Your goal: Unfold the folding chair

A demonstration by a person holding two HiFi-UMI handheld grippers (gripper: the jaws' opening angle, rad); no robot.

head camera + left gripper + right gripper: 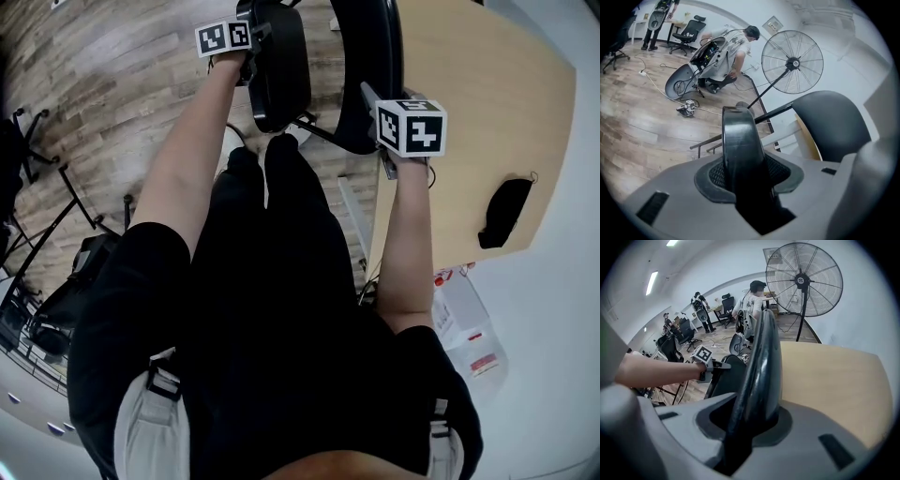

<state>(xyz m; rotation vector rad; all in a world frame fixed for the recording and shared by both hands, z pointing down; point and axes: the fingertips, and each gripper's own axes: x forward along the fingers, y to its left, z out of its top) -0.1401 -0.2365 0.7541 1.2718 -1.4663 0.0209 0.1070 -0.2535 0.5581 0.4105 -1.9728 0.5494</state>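
The folding chair is black, with two padded panels on a thin metal frame (771, 113). In the head view the two panels stand a little apart, ahead of the person's legs. My left gripper (251, 47) is shut on the rim of the left panel (281, 70). In the left gripper view that rim (739, 150) runs straight up between the jaws. My right gripper (382, 117) is shut on the edge of the right, curved panel (370, 66). That edge (761, 366) fills the gap between the jaws in the right gripper view, where the left gripper (715, 367) also shows.
A light wooden table (478, 112) stands just right of the chair, with a black pouch (504, 212) on it. A large standing fan (792, 61) is beyond. A person (726, 49) crouches by equipment on the wood floor. Black stands and a bag (66, 281) lie at the left.
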